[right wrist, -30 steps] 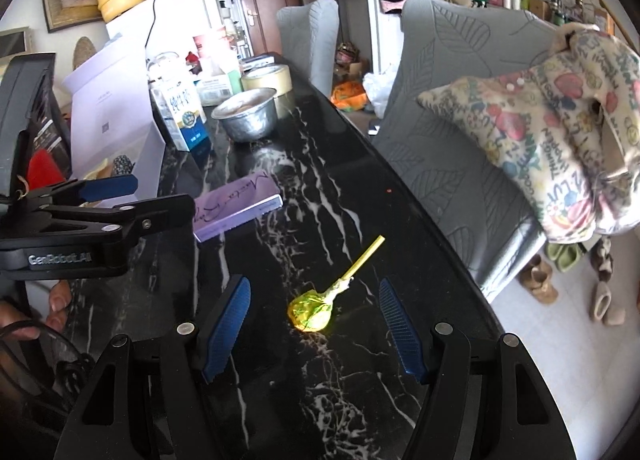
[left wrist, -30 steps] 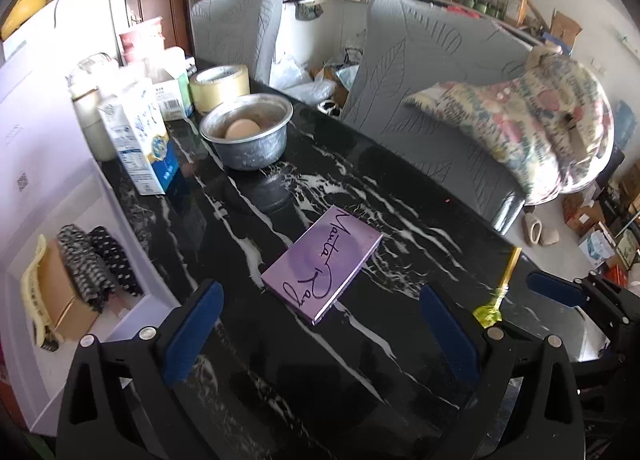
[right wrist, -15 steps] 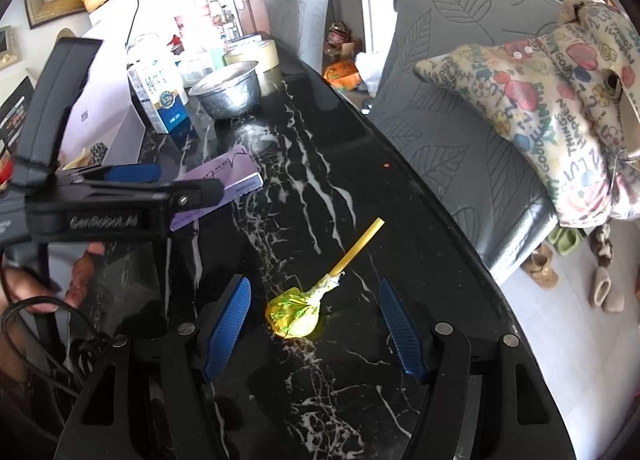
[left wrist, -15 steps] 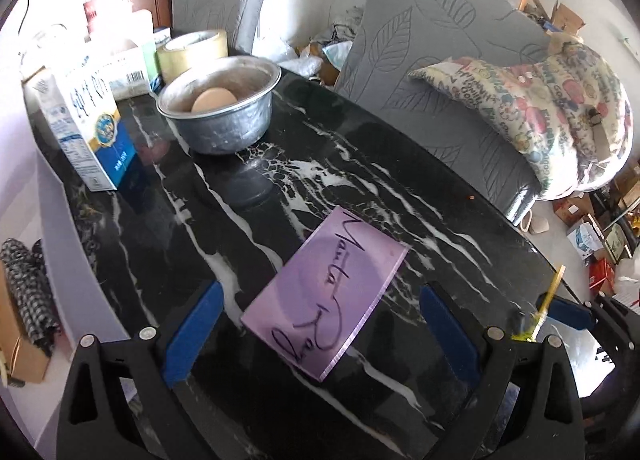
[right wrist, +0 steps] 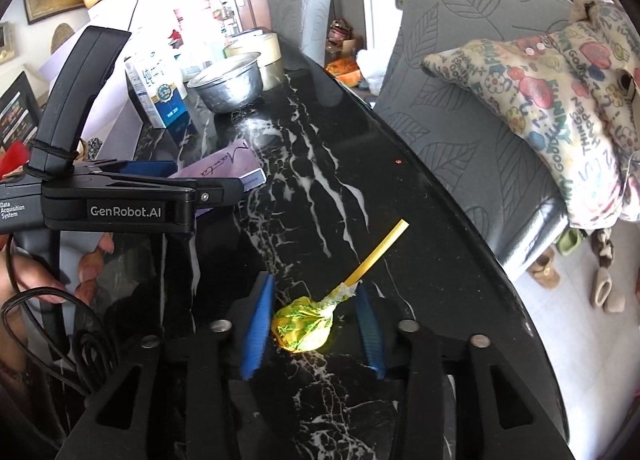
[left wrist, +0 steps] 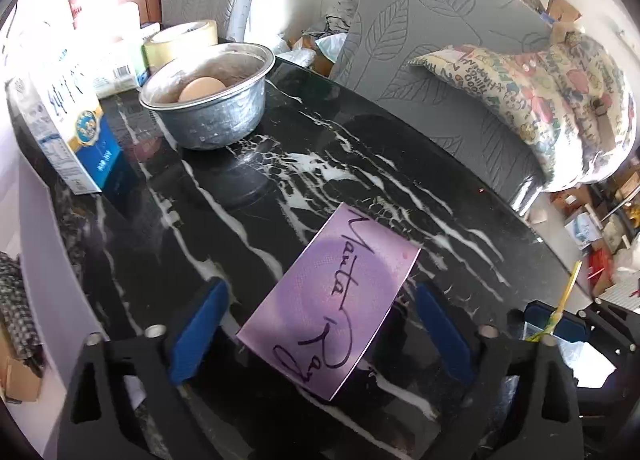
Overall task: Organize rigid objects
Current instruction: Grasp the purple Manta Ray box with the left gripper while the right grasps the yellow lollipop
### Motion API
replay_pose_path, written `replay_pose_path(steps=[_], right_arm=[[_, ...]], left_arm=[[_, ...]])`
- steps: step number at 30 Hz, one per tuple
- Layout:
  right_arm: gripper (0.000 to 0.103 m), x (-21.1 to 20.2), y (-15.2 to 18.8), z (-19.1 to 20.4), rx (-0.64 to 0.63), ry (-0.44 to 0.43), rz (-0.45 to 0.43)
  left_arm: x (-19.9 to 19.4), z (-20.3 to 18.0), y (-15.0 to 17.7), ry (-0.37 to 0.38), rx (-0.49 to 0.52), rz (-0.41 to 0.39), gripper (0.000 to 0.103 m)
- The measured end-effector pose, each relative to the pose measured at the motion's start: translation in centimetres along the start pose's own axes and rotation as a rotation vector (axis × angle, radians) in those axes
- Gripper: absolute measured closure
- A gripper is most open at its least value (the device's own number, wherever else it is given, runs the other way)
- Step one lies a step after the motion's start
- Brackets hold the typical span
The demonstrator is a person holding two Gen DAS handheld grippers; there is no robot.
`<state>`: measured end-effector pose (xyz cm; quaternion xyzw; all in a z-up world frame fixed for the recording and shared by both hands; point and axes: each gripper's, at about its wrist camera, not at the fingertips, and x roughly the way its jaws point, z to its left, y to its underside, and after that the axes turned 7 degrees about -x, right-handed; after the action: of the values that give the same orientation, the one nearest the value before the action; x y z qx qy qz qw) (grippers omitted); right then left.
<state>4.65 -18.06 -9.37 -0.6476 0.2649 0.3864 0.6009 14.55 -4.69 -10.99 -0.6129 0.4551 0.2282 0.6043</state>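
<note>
1. The left gripper [left wrist: 316,324] had its fingers spread on both sides of the purple box [left wrist: 332,308], which lay flat on the black table [left wrist: 280,180], not yet pinched.
2. The right gripper [right wrist: 314,324] had its fingers spread around the wrapped lollipop [right wrist: 302,326]; the left pad seemed very near, but contact could not be told.
3. Judging from this, nothing was lifted or sorted yet; both grasps and placing remained.

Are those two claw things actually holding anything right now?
Neither. The left gripper brackets the purple box; the right gripper brackets the yellow-wrapped lollipop, both open.
</note>
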Motion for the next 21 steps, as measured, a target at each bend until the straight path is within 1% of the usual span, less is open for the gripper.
replay_pose_path(steps=[1,2,3,4,5,6,7,10,12,18,21], right_arm=[[0.07,0.0,0.0,0.1,-0.005,-0.006,-0.001],[0.073,-0.1,0.1,0.2,-0.01,-0.011,-0.003],[0.076,-0.1,0.1,0.3,-0.014,-0.014,-0.005],[0.077,-0.1,0.1,0.4,-0.02,-0.02,-0.006],[0.077,-0.1,0.1,0.6,-0.026,-0.022,-0.007],[0.077,-0.1,0.2,0.7,-0.034,-0.021,-0.008],[0.077,-0.1,0.2,0.8,-0.039,-0.024,-0.008],[0.077,-0.5,0.4,0.9,-0.051,-0.035,-0.02],[0.077,-0.7,0.5,0.8,-0.052,-0.037,-0.023],[0.077,-2.2,1.2,1.0,-0.068,-0.055,-0.04],[0.077,-2.7,1.9,1.3,-0.076,-0.089,-0.036]], left_arm=[[-0.1,-0.1,0.1,-0.009,0.007,-0.002,0.025],[-0.2,-0.3,0.2,-0.011,0.014,-0.006,0.028],[-0.3,-0.4,0.4,-0.005,0.019,-0.014,0.036],[-0.5,-0.4,0.5,-0.002,0.021,-0.019,0.042],[-0.5,-0.5,0.6,-0.008,0.024,-0.026,0.045],[-0.6,-0.6,0.7,-0.016,0.027,-0.032,0.05],[-0.7,-0.7,0.9,-0.02,0.03,-0.039,0.052],[-1.1,-0.7,1.5,-0.016,0.018,-0.045,0.053],[-1.5,-0.8,2.0,-0.027,0.006,-0.04,0.053],[-4.5,-0.8,4.4,-0.043,-0.014,-0.059,0.053],[-5.8,-0.9,5.6,-0.041,-0.012,-0.065,0.053]])
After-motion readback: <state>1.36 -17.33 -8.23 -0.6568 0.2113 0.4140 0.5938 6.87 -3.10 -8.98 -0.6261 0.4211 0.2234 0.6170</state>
